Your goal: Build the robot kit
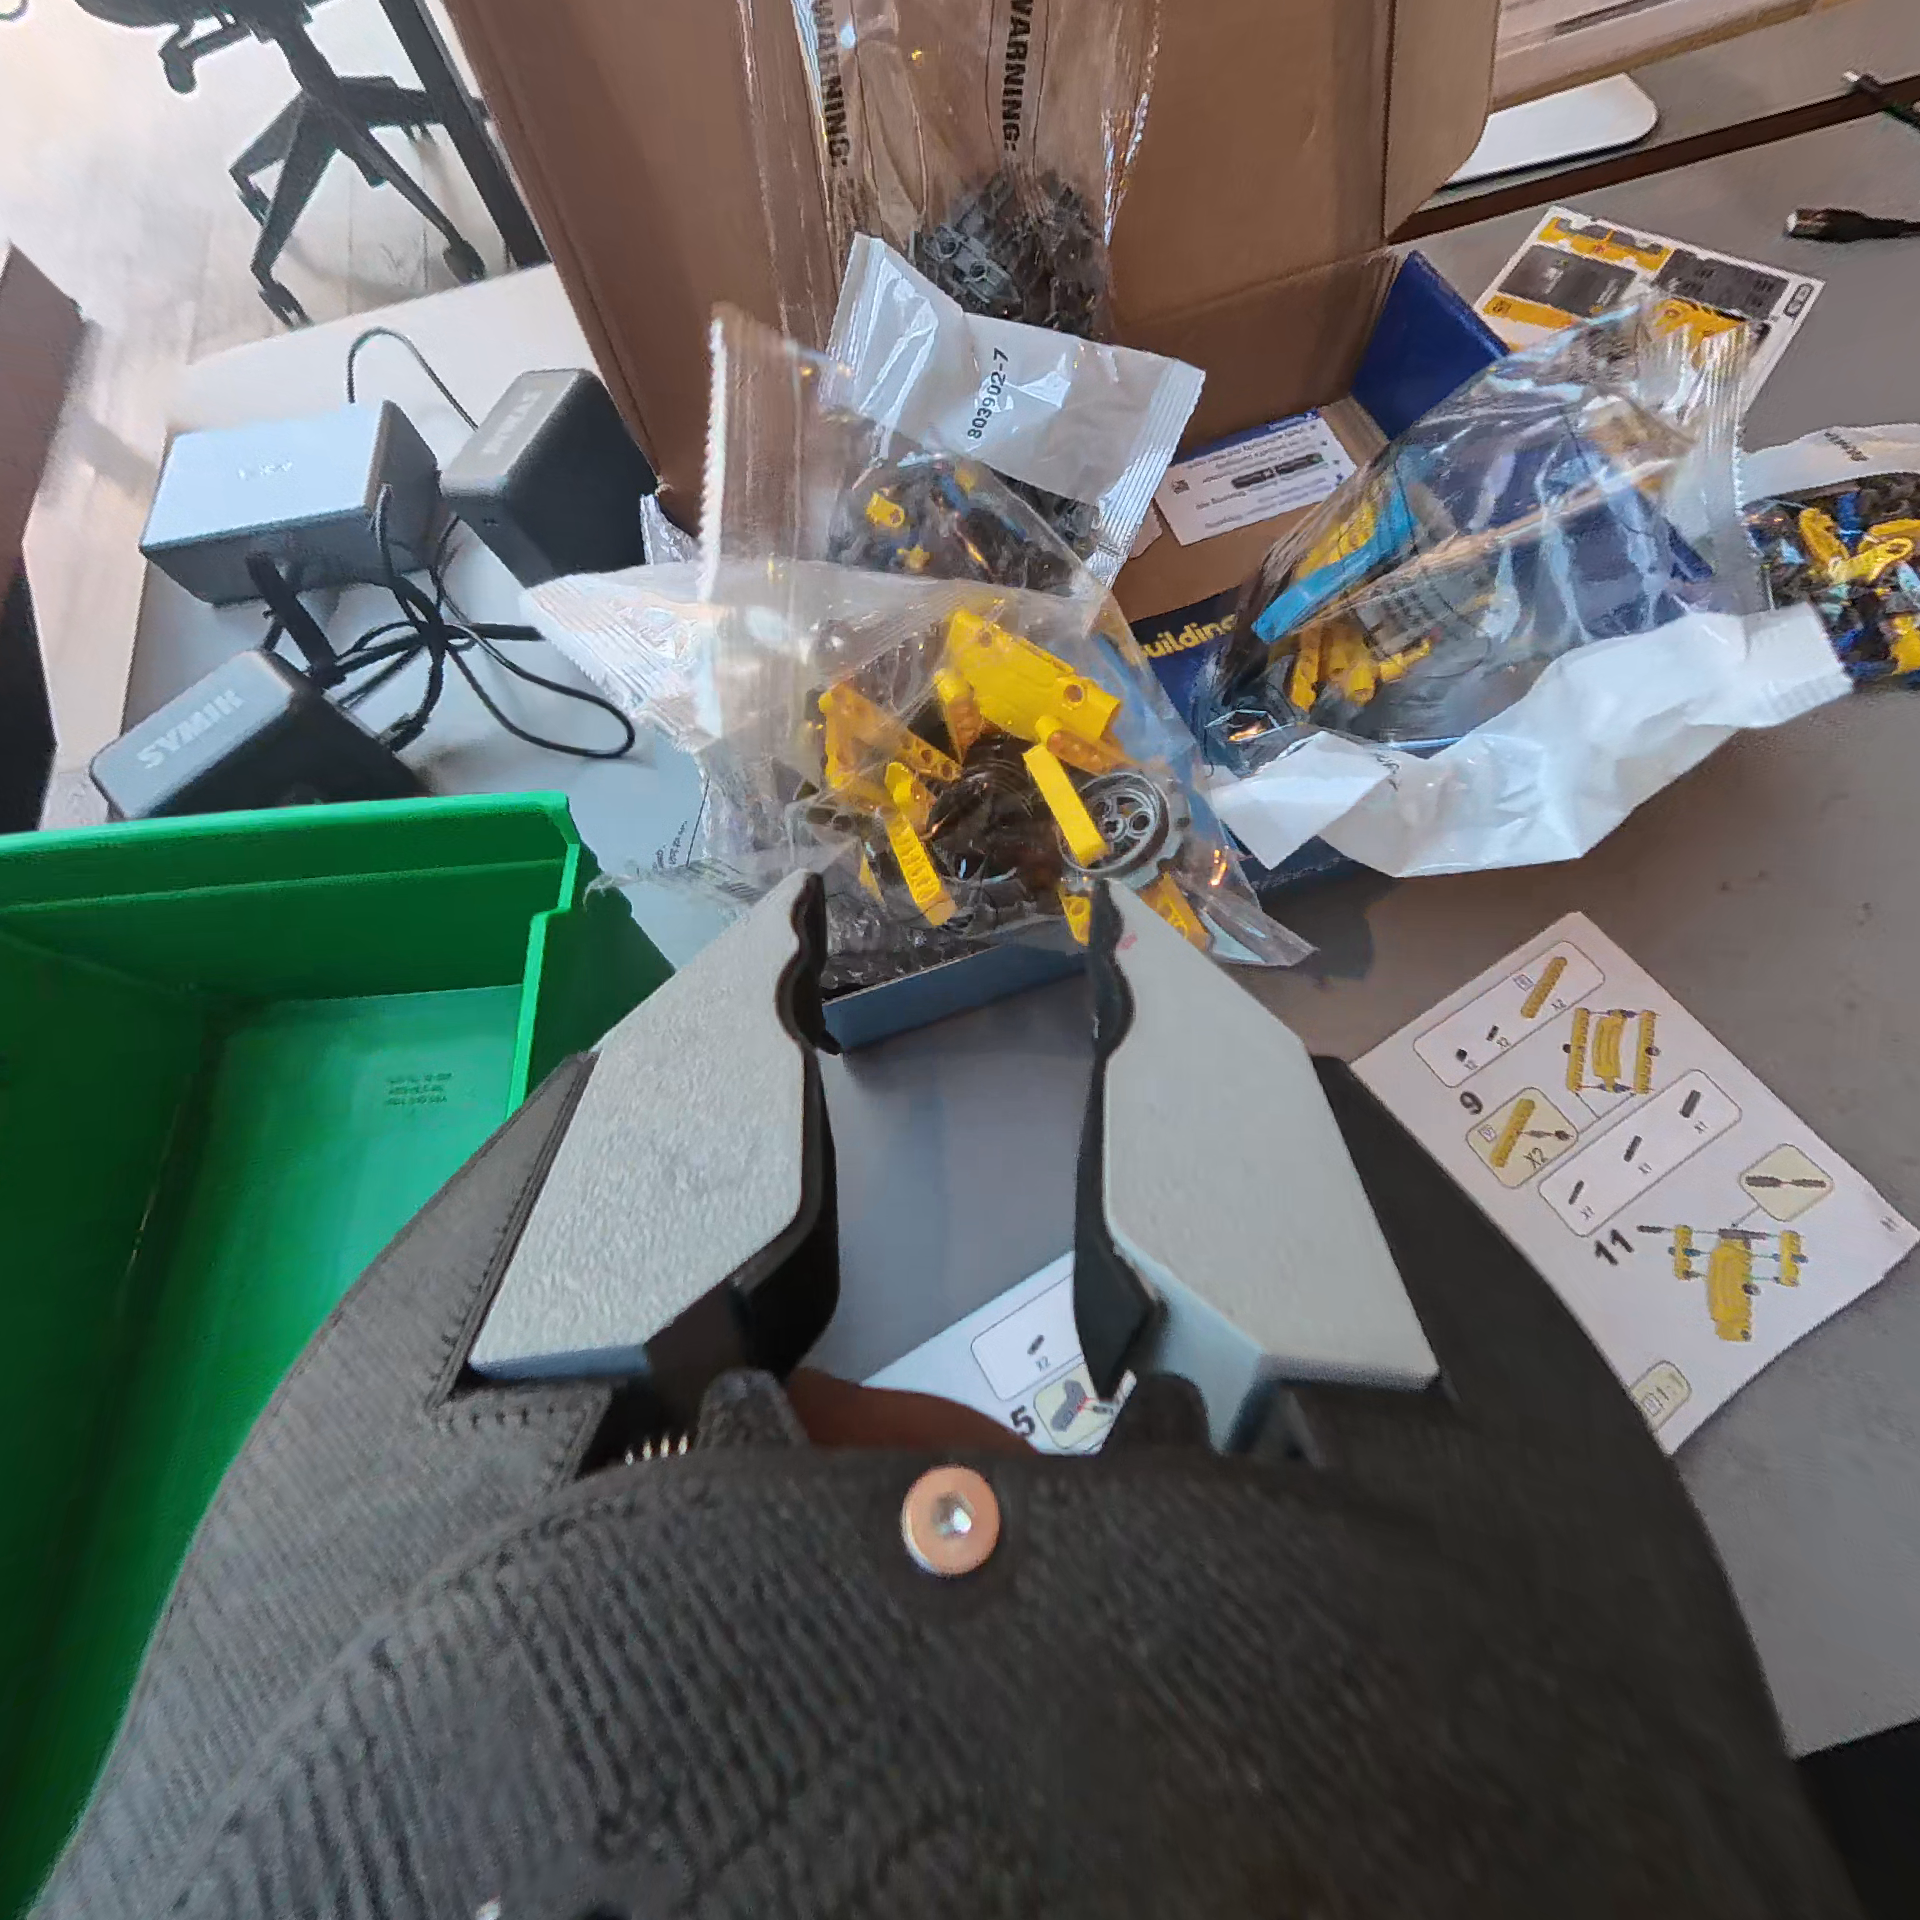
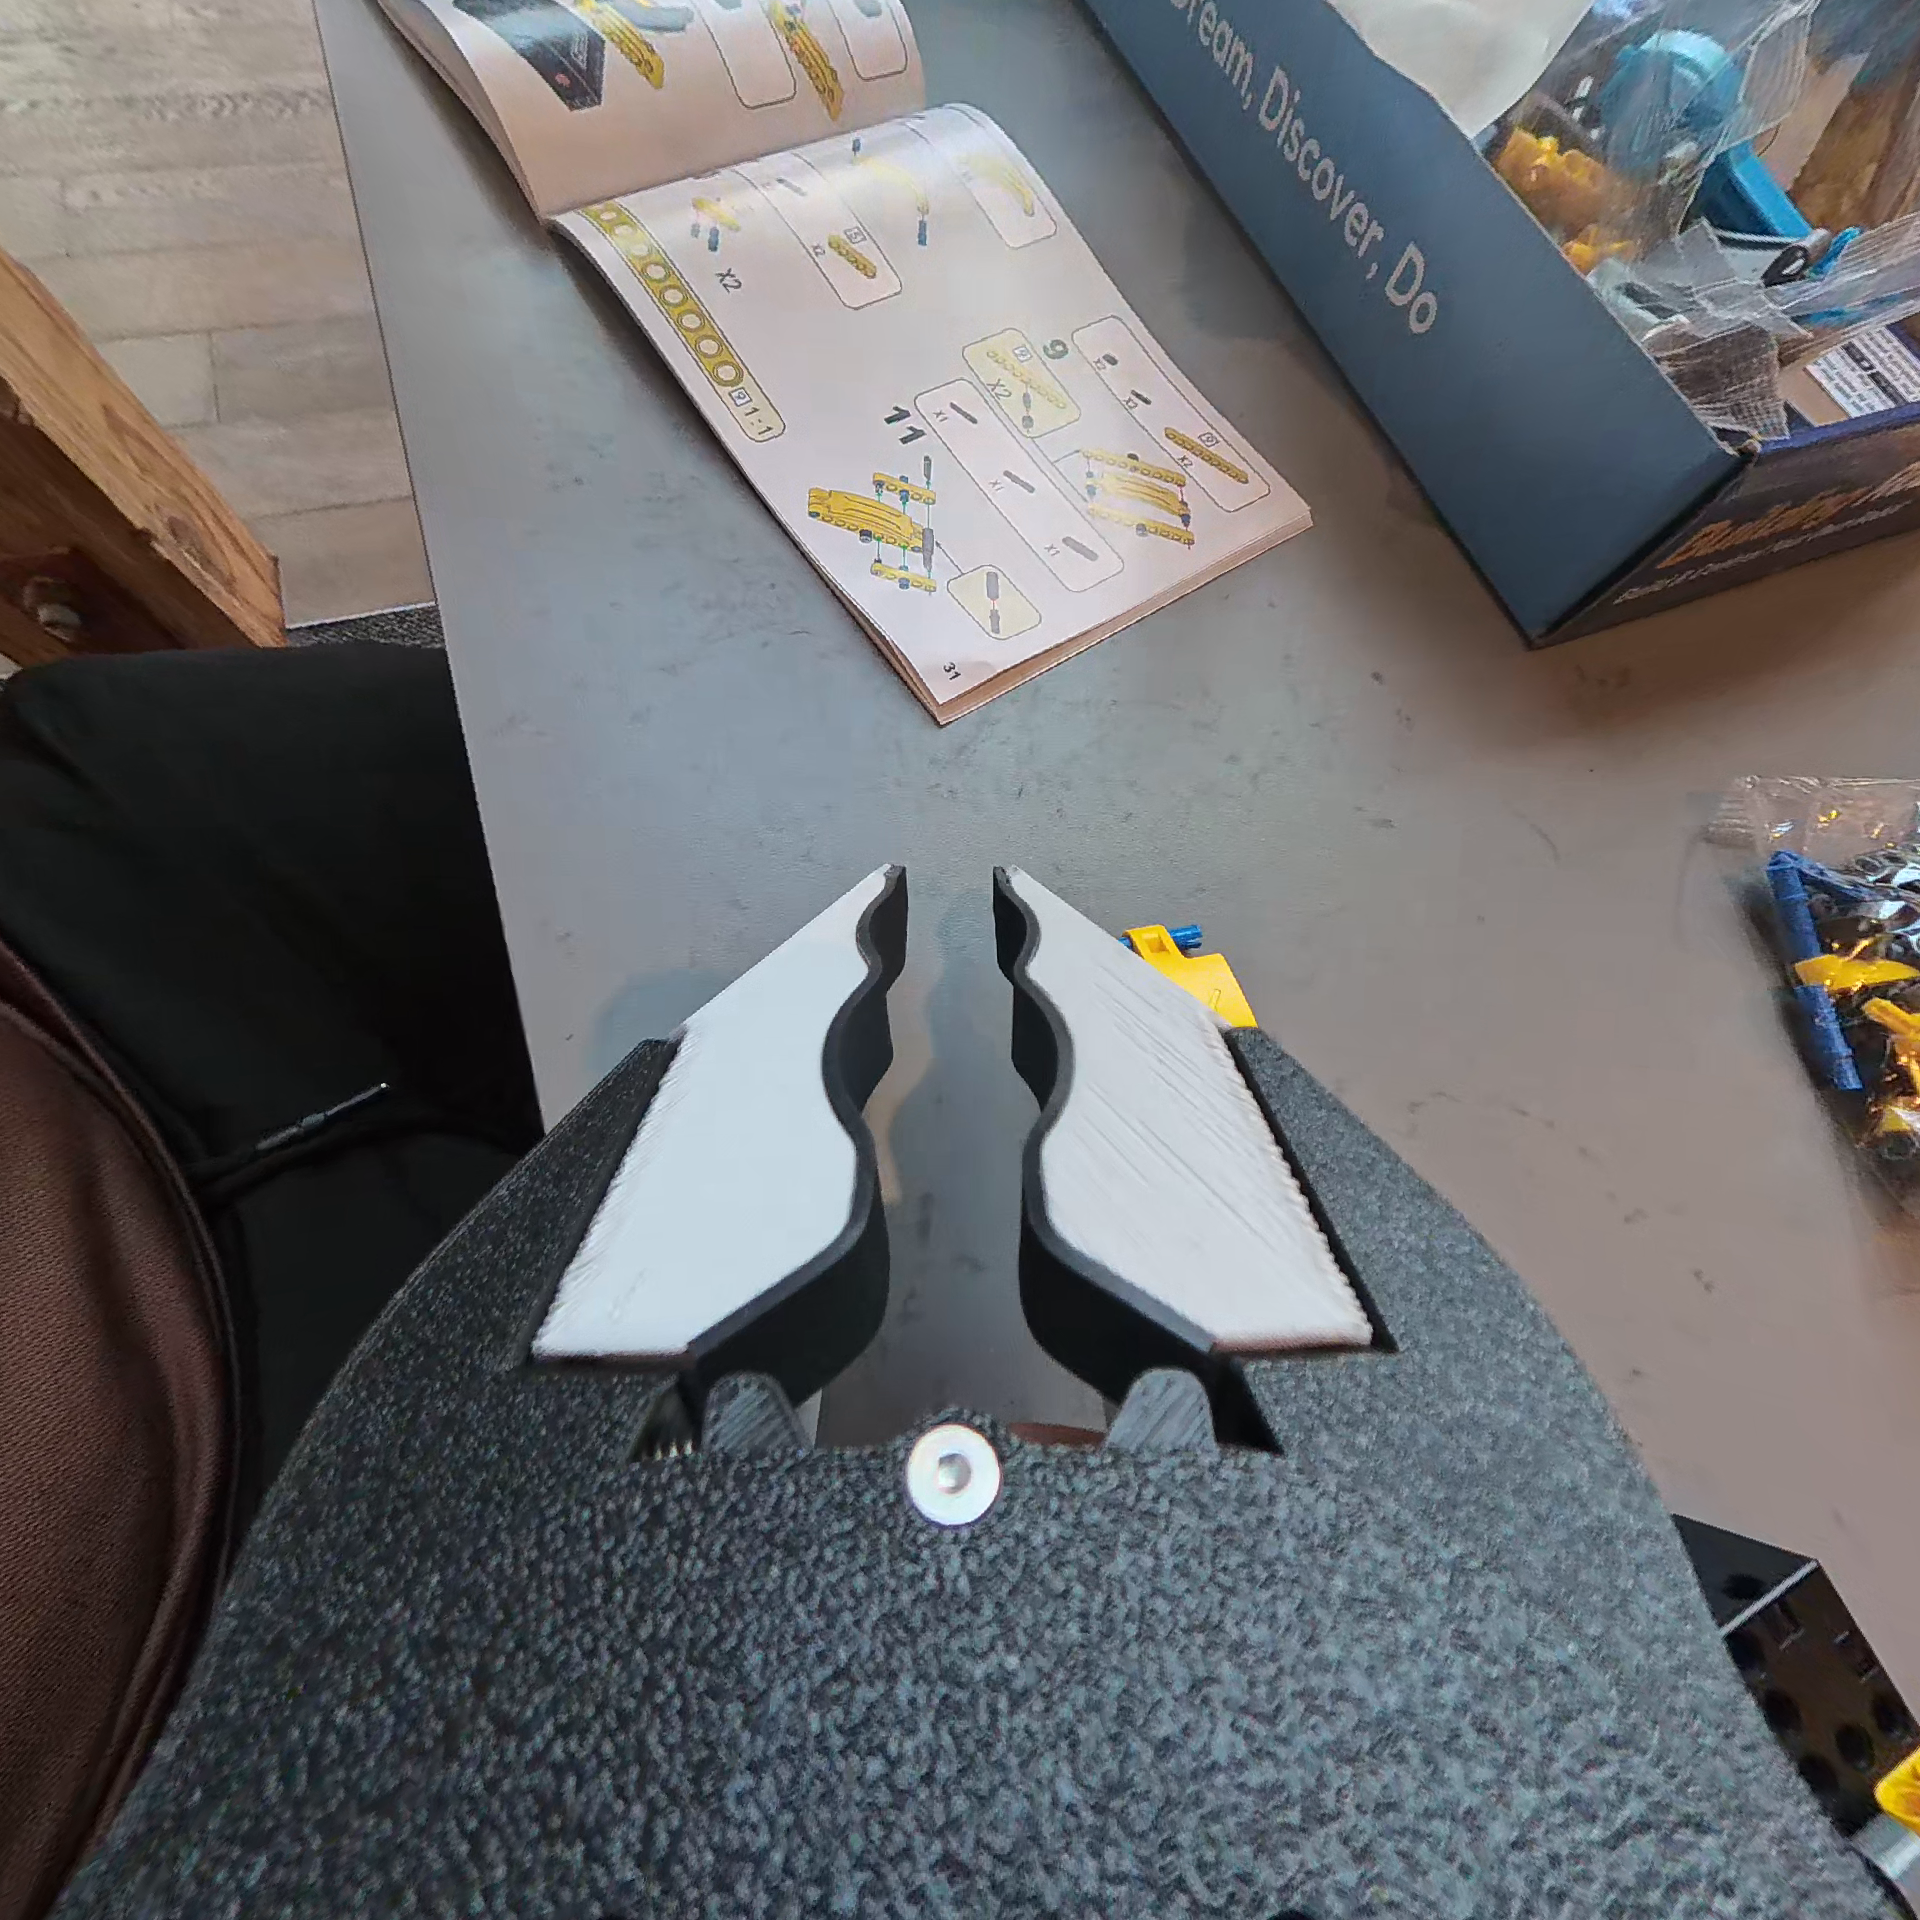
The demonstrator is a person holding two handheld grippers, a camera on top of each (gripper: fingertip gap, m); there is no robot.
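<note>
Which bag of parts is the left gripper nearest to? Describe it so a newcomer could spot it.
Start at the big cardboard box behind the grey table. The clear bag lies in front of it, just beyond the open left gripper. Unlike neighbouring bags, it shows large yellow beams and a grey wheel hub.

The left gripper (image 1: pixel 961 914) hangs with its jaws apart, holding nothing, its tips just short of a clear bag of yellow and black parts (image 1: pixel 977 748). That bag lies on a blue box (image 1: pixel 935 992). Left of the bag stands a green bin (image 1: pixel 281 997); behind the bag rises a cardboard box (image 1: pixel 644 208). Right of the bag lies an open instruction booklet (image 1: pixel 1621 1164) on the grey table (image 1: pixel 1558 935). Far left of the bag sit dark power adapters (image 1: pixel 281 499).
</note>
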